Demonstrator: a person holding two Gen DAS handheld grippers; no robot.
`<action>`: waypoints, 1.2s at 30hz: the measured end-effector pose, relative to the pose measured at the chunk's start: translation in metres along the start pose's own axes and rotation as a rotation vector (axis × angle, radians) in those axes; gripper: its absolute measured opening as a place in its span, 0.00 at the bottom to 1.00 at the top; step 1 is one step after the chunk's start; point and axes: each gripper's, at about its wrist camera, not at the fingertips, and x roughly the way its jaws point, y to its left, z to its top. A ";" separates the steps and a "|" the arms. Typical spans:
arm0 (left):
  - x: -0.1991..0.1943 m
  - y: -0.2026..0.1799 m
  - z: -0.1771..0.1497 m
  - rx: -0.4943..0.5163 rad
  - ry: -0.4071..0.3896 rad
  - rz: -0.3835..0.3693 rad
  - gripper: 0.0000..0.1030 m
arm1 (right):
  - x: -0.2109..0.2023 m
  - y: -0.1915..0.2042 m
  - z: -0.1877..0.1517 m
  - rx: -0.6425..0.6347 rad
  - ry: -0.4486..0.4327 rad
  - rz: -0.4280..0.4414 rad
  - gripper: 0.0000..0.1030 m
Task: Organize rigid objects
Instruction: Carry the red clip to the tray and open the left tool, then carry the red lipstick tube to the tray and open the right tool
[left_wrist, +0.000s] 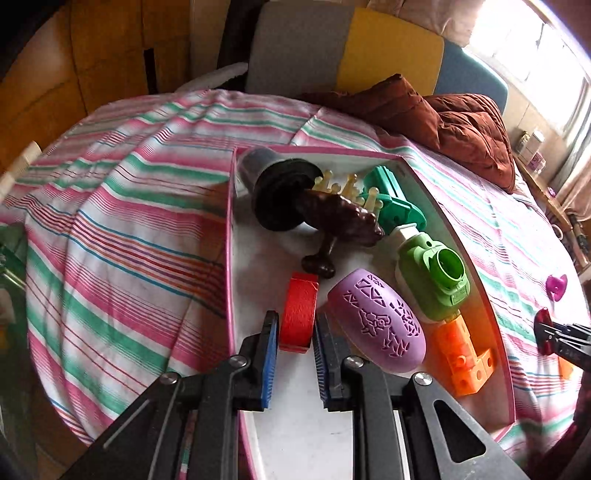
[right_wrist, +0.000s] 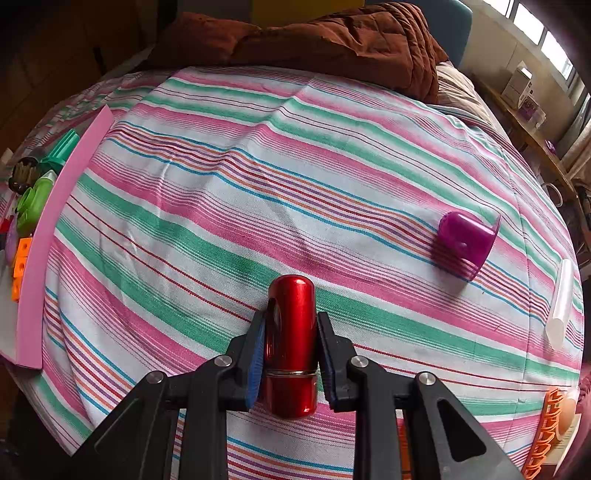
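**Two grippers, two red pieces, one tray to fill**

Between the right gripper's (right_wrist: 291, 334) blue pads sits a glossy red metal capsule-shaped tube (right_wrist: 291, 343), clenched at its middle seam and pointing forward over the striped bed sheet (right_wrist: 221, 206). To carry it well, I would keep the squeeze steady on the seam, lift it clear of the cloth and swing leftward to the pink-rimmed white tray (right_wrist: 55, 221).

Just ahead of the left gripper (left_wrist: 295, 330), a red textured plastic band (left_wrist: 299, 314) stands on edge on the tray floor, its near end between the pads. The jaws look released around it, with a sliver of gap on each side, though contact is hard to rule out.

Counted from the left gripper outward, the tray holds seven: one red band, one lilac patterned oval shell (left_wrist: 376, 321), one orange block piece (left_wrist: 461, 354), one green camera-like toy (left_wrist: 432, 273), one dark brown knobbly handle (left_wrist: 340, 221), one teal plastic part (left_wrist: 391, 199), one black round-based holder (left_wrist: 280, 192).

Loose on the bed, right and ahead of the right gripper: one magenta plastic cup (right_wrist: 467, 242), one white translucent stick (right_wrist: 561, 299), one orange toothed piece (right_wrist: 546, 435).
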 end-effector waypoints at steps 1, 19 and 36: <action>-0.003 0.000 -0.001 0.003 -0.011 0.008 0.24 | 0.000 0.000 0.000 -0.003 -0.001 -0.002 0.24; -0.045 -0.005 -0.020 0.044 -0.093 0.035 0.33 | 0.001 0.008 -0.001 -0.057 -0.015 -0.050 0.24; -0.052 0.000 -0.026 0.038 -0.093 0.038 0.33 | 0.001 0.006 0.000 -0.064 -0.018 -0.054 0.24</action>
